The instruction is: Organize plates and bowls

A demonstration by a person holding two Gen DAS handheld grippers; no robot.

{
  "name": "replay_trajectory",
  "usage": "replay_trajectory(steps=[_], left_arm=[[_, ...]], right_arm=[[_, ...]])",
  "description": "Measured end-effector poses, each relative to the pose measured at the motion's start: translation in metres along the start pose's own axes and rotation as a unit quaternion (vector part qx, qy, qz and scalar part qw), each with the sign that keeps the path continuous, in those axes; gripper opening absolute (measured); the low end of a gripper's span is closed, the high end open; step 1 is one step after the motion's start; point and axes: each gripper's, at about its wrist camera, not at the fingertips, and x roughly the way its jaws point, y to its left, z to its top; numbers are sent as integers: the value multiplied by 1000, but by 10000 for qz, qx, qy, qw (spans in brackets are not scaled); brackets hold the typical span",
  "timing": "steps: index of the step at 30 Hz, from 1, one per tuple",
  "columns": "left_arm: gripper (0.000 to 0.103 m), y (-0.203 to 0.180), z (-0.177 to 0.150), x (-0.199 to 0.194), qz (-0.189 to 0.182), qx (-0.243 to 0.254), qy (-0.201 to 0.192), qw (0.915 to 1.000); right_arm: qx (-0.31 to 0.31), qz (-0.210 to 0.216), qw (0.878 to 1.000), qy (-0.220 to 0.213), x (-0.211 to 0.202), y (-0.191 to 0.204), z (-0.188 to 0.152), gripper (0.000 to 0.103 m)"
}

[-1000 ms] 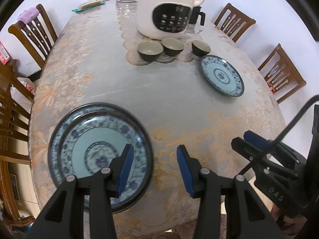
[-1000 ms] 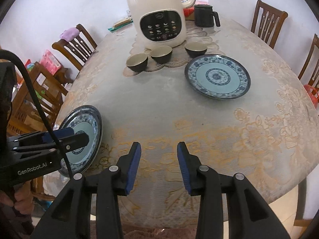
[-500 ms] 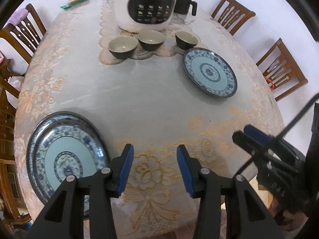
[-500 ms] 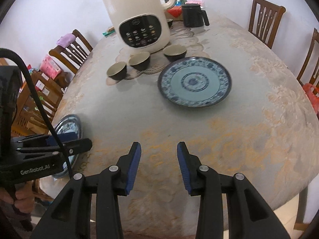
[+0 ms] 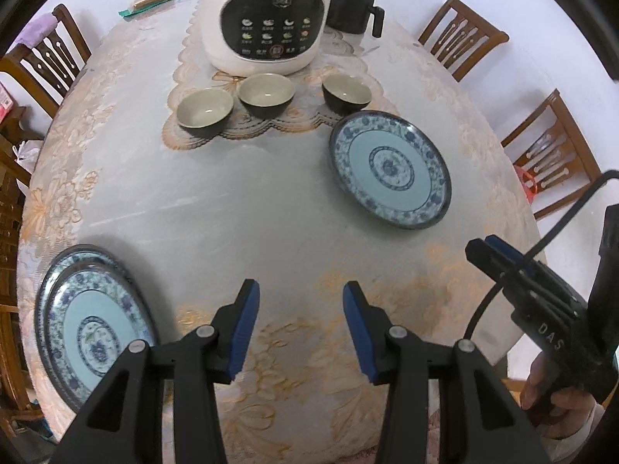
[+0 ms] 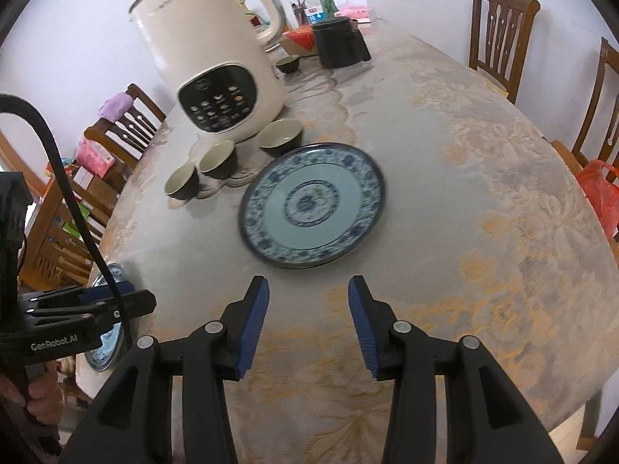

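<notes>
Your tabletop point(image 5: 240, 208) fills both views, an oval under a lace-patterned cloth, and its near edge curves away just beneath your grippers. The broad middle stretch between the dishes is bare cloth with free room to travel. Wooden chairs point(image 5: 462, 44) ring the far and side edges.

The cream appliance point(image 5: 267, 15) with a dark button panel stands at 12 o'clock in the left wrist view; its top is cut off there. A dark jug point(image 5: 354, 9) sits just behind it at 1 o'clock, partly hidden.

The single blue patterned plate point(image 6: 311, 205) lies flat just ahead of your right gripper point(image 6: 308, 321), at 12 o'clock in that view and slightly blurred. The stacked plates point(image 5: 91, 324), one plate on another, sit at 8 o'clock in the left wrist view, right at the tabletop's edge. A finger of your left gripper point(image 5: 298, 326) covers their near rim. In the right wrist view only slivers of that stack show behind the left gripper's body.

Three bowls point(image 5: 267, 94) stand in a row on the lace runner in front of the appliance, the rightmost close to the single plate's rim.

Your left gripper stands spread, with only cloth between its pads. Your right gripper's jaws are opening, nothing between them. A hand point(image 5: 557, 406) grips the right gripper's handle at 4 o'clock, half cut off.
</notes>
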Motion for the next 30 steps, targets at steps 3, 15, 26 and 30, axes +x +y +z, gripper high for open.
replay_trajectory(steps=[3,15,26,30], left_arm=[[47,-8,4,6,-4,-99,3,10000],[47,-28,32,31,48,-296,-49,9995],[47,-34,63,68,214,-439,45,9988],[47,-33,71,77,300,-499,89,9983]], right_arm=[[-49,-18,10000,77,3,-13,6,44],[-203,88,9989,417,24,-39,24,44],[-259,167,9983,488,55,-50,53,44],[-289,172,9986,409,62,-51,63,44]])
